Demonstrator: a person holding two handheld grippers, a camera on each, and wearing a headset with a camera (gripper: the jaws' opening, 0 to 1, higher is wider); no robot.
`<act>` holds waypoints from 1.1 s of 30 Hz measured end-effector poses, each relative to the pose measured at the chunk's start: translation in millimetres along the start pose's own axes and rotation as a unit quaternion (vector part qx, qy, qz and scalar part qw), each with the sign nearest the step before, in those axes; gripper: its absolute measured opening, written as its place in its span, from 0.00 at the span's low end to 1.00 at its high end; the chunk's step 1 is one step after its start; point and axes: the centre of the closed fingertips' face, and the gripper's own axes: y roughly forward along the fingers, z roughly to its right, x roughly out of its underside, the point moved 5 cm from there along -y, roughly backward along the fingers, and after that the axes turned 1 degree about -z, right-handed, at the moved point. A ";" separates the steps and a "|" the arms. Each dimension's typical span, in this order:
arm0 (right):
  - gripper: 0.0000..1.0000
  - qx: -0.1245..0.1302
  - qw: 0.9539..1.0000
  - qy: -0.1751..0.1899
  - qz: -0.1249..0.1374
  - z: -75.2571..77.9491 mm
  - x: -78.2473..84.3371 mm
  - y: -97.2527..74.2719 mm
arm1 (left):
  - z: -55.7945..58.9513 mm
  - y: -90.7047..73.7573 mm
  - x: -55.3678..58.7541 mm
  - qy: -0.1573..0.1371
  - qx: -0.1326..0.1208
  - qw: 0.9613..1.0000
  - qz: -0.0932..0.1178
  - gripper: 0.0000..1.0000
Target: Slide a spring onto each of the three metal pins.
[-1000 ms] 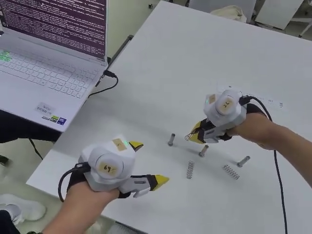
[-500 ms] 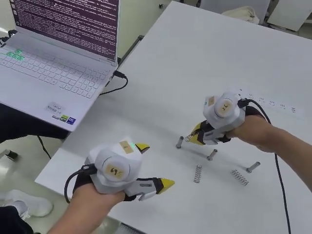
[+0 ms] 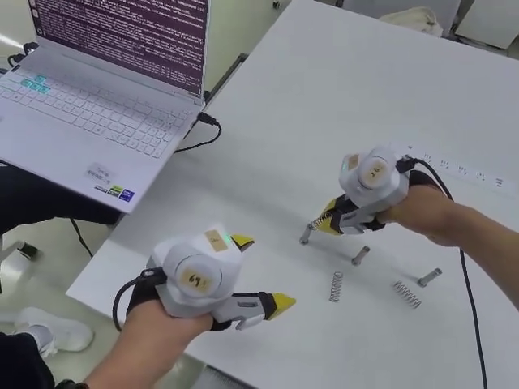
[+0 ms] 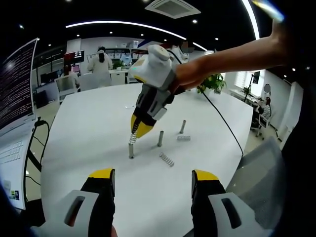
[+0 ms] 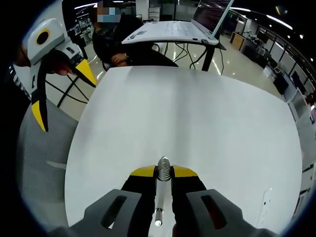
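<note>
Jaws of my right gripper are squeezing a spring and moving it in closer, so its low end is now nearly touching the top of the first pin, ready to slip on, while my left gripper is waiting open, holding nothing.

A white laptop is sitting open at the left, beside the white table, its screen showing lines of text. A black cable is plugging into its right side and curling along the table edge. A white power strip is lying flat at the right. A white shoe is resting on the floor. In the left gripper view, people are standing at far desks.
</note>
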 end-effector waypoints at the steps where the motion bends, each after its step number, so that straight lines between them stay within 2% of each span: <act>1: 0.09 -0.001 1.000 -0.001 -0.001 -0.7 -0.3 0.7 | -0.1 -0.1 0.3 0.000 0.000 1.000 0.000 0.58; 33: 0.09 -0.005 1.000 -0.007 -0.006 -2.8 -6.5 10.5 | 0.0 2.8 1.9 -0.008 0.004 1.000 -0.001 0.58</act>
